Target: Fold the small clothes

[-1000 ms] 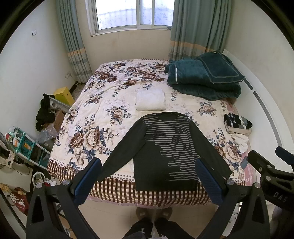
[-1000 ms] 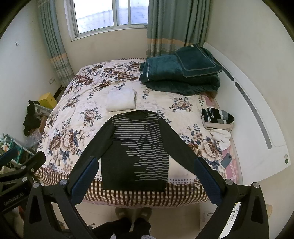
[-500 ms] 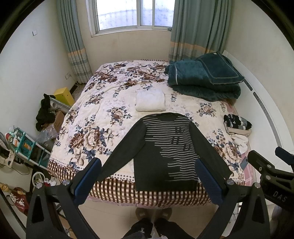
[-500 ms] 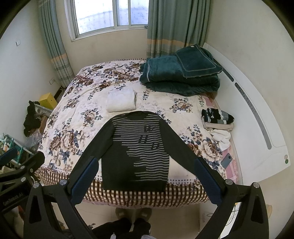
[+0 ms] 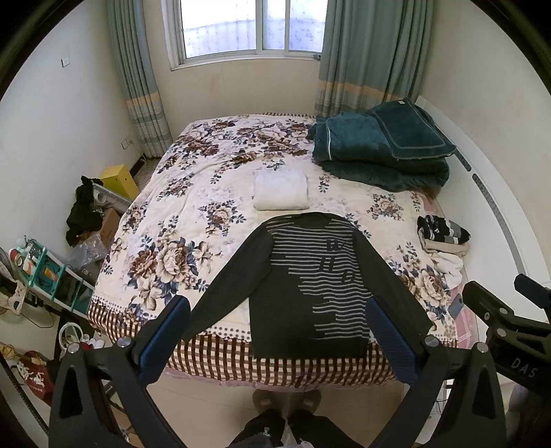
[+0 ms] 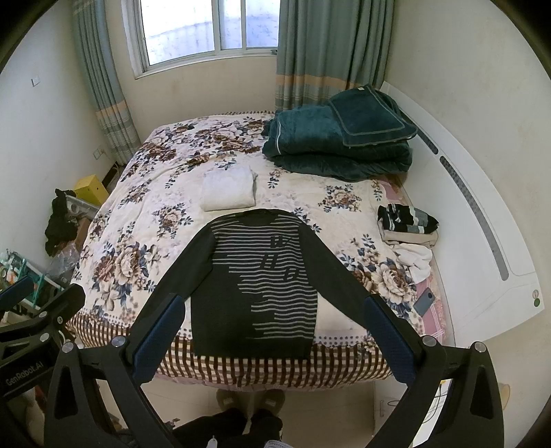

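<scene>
Sweater: a dark striped sweater [image 5: 306, 293] is laid flat at the near edge of the bed [image 5: 179, 220], sleeves spread, hem over the edge.
Left tongs [image 5: 275, 341]: held above the floor near the bed's foot, jaws wide apart, nothing gripped.
Right tongs [image 6: 272, 339]: likewise held apart, empty, short of the sweater.
Far side: a folded white garment [image 5: 280, 191] is seen just beyond the collar; green blankets [image 5: 382, 151] are stacked far right.
Right edge: a small clothes pile [image 6: 408, 227] is seen.

Daylight from window [image 5: 255, 27]; sharp focus; fisheye bending, dark corners.
</scene>
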The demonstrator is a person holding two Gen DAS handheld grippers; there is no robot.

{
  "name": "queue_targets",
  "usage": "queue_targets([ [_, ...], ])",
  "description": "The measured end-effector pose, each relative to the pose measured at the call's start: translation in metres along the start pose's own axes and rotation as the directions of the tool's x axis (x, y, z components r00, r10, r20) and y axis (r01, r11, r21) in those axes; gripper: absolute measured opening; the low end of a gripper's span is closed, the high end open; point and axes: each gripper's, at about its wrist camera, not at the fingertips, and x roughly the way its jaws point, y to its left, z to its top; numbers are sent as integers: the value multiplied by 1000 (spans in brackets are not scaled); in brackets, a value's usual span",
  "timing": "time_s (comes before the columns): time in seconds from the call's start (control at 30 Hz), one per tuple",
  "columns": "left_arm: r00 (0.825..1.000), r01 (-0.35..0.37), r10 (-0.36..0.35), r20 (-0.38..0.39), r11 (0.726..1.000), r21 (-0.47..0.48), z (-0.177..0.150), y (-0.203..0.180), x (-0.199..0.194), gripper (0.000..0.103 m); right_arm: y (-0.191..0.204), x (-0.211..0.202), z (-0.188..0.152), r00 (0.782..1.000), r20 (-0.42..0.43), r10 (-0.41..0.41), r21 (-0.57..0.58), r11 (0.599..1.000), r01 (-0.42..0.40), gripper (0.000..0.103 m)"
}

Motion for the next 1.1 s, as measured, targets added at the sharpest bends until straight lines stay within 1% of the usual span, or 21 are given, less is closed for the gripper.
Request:
queue_targets([
  [0.17, 1000, 0, 0, 2, 1000, 0, -2, 0, -1, 103, 0, 0, -1, 1000, 0, 1, 3, 1000, -1, 103],
  [0.33, 1000, 4, -4, 0, 1000, -2, 4, -4, -3, 103, 0, 0, -2, 1000, 0, 1, 2, 1000, -1, 103],
  [0.4, 1000, 3, -3, 2, 1000, -3, 1, -1, -3, 103, 0, 0, -2, 1000, 2, -1, 4, 1000, 1, 103],
  [0.5, 1000, -16, 16, 19, 1000, -11, 5, -1, 7, 103, 0, 1, 1, 1000, 3, 11, 30, 999, -12, 103],
  [0.6, 998, -52, 52, 41, 999, -14, 8, 0, 31, 103, -9, 15, 4, 999, -1, 47, 98, 994, -47, 103],
  [0.63, 997, -64, 64, 45, 998, -13, 10, -2, 43, 103, -14, 24, 3, 999, -5, 47, 124, 991, -46, 103],
  [0.7, 996, -73, 73, 55, 997, -3, 7, -2, 67, 103, -26, 49, -2, 1000, -13, 18, 172, 985, -15, 103],
  [0.77, 996, -77, 76, 45, 997, 14, 6, -6, 100, 103, -45, 81, -10, 999, -38, -37, 227, 973, 45, 103],
  [0.8, 996, -76, 75, 38, 997, 18, 3, -2, 113, 103, -55, 95, -14, 997, -47, -54, 253, 965, 64, 103],
  [0.83, 997, -80, 80, 13, 996, 24, 1, -6, 134, 103, -67, 113, -21, 995, -66, -79, 281, 955, 94, 103],
  [0.87, 997, -77, 77, 2, 997, 24, 0, -8, 145, 103, -83, 135, -28, 989, -104, -102, 313, 941, 130, 103],
  [0.9, 997, -72, 72, -27, 997, 24, -3, -16, 170, 103, -96, 151, -35, 986, -125, -113, 335, 930, 150, 103],
  [0.93, 996, -72, 73, -53, 997, 23, -4, -24, 190, 103, -116, 173, -45, 978, -162, -129, 370, 911, 181, 103],
  [0.97, 995, -69, 70, -67, 997, 24, -7, -26, 200, 103, -133, 191, -54, 972, -192, -136, 397, 895, 204, 103],
  [1.0, 993, -65, 67, -92, 998, 26, -9, -36, 223, 103, -153, 213, -64, 963, -226, -145, 425, 875, 231, 103],
  [1.03, 992, -68, 71, -105, 997, 28, -11, -40, 238, 103, -172, 234, -76, 953, -256, -158, 443, 858, 261, 103],
  [1.07, 989, -76, 80, -123, 996, 37, -13, -55, 264, 103, -191, 251, -87, 944, -285, -169, 461, 839, 290, 103],
  [1.1, 987, -81, 87, -135, 996, 46, -15, -59, 278, 103, -210, 270, -98, 936, -307, -172, 481, 821, 308, 103],
])
